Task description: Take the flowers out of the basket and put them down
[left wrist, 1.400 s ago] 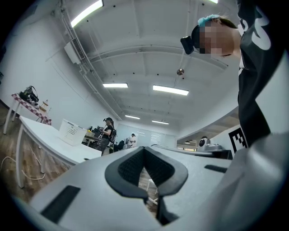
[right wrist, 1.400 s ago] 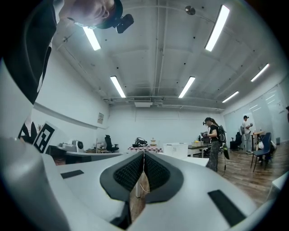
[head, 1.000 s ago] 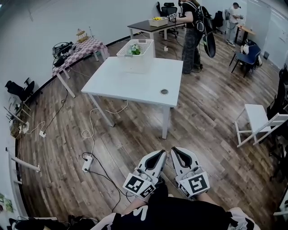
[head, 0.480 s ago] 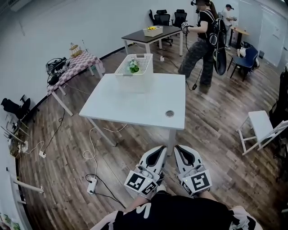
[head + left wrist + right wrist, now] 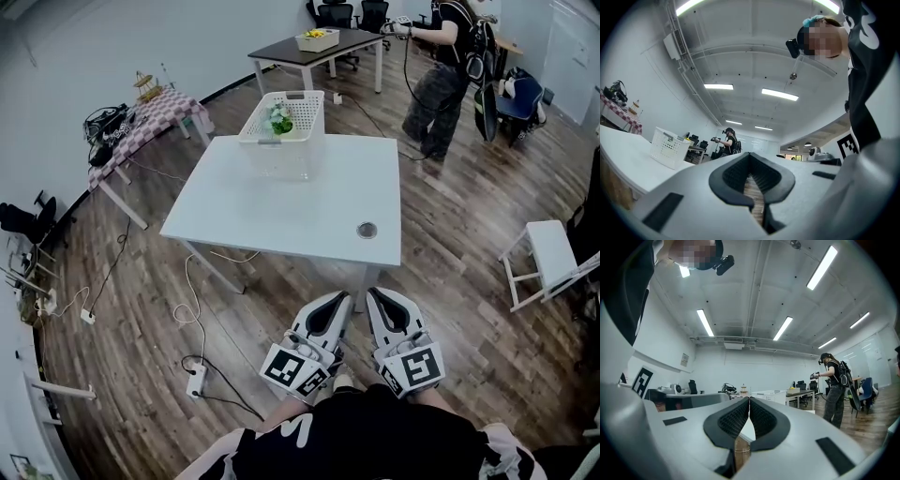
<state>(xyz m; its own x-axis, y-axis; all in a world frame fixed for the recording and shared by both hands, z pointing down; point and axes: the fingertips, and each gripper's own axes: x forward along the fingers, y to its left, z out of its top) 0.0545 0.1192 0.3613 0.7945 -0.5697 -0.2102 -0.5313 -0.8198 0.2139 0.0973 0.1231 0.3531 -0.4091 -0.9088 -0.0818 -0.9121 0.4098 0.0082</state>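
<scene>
A white plastic basket (image 5: 282,120) stands at the far edge of the white table (image 5: 281,202). Green-leaved flowers (image 5: 279,122) lie inside it. My left gripper (image 5: 338,299) and right gripper (image 5: 379,295) hang side by side close to my body, short of the table's near edge and well away from the basket. Both are shut with nothing between the jaws. The left gripper (image 5: 750,155) looks out with the basket (image 5: 669,147) off to its left. Past the right gripper (image 5: 749,400), the basket (image 5: 771,394) shows small, just to the right.
A round grommet (image 5: 367,230) sits in the table near its front right. A person (image 5: 452,67) with gear stands beyond the table by a dark desk (image 5: 314,52). To the left is a checked table (image 5: 150,112). A white chair (image 5: 547,259) stands right; cables and a power strip (image 5: 197,380) lie on the floor.
The table and basket have come nearer and lower in the head view. The person at the back has walked to the right. Both grippers stay shut close to my body.
</scene>
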